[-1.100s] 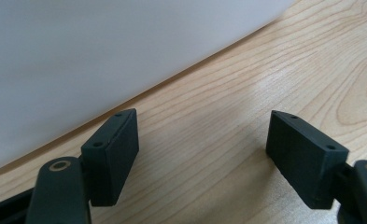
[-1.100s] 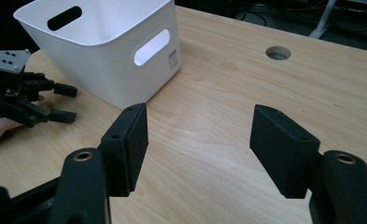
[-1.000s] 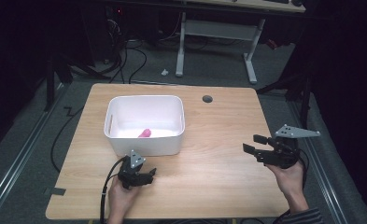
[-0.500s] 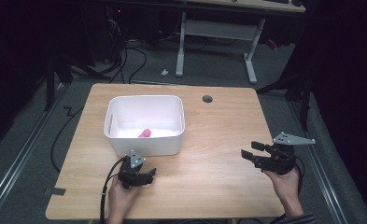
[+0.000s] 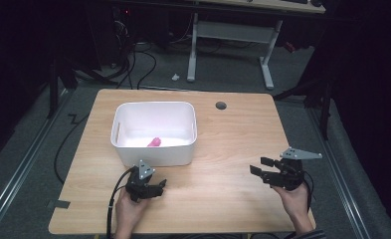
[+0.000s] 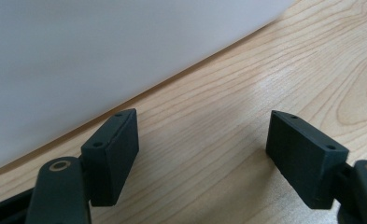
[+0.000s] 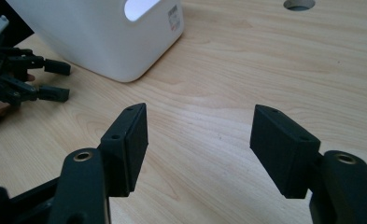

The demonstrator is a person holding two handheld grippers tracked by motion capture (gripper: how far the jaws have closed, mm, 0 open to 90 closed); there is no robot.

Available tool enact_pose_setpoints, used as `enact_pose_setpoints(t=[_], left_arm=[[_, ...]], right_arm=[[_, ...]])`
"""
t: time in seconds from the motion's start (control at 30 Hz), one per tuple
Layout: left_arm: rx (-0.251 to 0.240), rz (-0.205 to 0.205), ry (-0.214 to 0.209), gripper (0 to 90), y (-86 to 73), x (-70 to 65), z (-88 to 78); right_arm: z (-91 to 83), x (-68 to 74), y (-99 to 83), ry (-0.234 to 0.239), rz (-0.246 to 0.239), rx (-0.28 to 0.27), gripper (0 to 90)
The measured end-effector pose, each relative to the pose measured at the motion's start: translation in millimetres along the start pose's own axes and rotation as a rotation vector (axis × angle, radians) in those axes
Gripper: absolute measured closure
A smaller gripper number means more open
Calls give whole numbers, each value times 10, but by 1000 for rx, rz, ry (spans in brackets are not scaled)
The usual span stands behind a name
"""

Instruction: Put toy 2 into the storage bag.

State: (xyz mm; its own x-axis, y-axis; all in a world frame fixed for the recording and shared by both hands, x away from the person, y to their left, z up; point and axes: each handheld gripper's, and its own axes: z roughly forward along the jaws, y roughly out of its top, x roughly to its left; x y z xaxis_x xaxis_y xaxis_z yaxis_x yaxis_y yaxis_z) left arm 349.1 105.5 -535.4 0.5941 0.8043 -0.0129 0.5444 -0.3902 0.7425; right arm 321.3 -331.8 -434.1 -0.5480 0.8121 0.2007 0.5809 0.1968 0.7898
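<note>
Dark room, cables on the grey floor [image 5: 44, 149] beyond a pale wooden table [image 5: 223, 134] with a round cable hole [image 5: 221, 105] at its far edge.

Item: white tub [image 5: 154, 132], left of centre on the table. One small pink thing [image 5: 154, 142] lies on its bottom, towards the near wall.

Item: my left gripper [image 5: 158, 186], low on the near left of the table, just beside the tub's near wall. Its jaws stand apart with bare wood between them; I hold nothing.

Item: my right gripper [image 5: 258, 166], at the near right, well apart from the tub, pointing left across the table. Its jaws also stand apart over bare wood, nothing held.
</note>
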Motion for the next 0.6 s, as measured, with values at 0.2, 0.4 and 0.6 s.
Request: enact_pose_setpoints(t=[0.2,0.4,0.6], left_arm=[[0,0,0,259,0,0,0],[1,0,-1,258,0,1,-1],[0,0,0,259,0,0,0]], right_arm=[[116,2,-74,5,5,31,371],[206,-6,-135,0,17,44,374],[313,-22,-200,-13,24,49,380]])
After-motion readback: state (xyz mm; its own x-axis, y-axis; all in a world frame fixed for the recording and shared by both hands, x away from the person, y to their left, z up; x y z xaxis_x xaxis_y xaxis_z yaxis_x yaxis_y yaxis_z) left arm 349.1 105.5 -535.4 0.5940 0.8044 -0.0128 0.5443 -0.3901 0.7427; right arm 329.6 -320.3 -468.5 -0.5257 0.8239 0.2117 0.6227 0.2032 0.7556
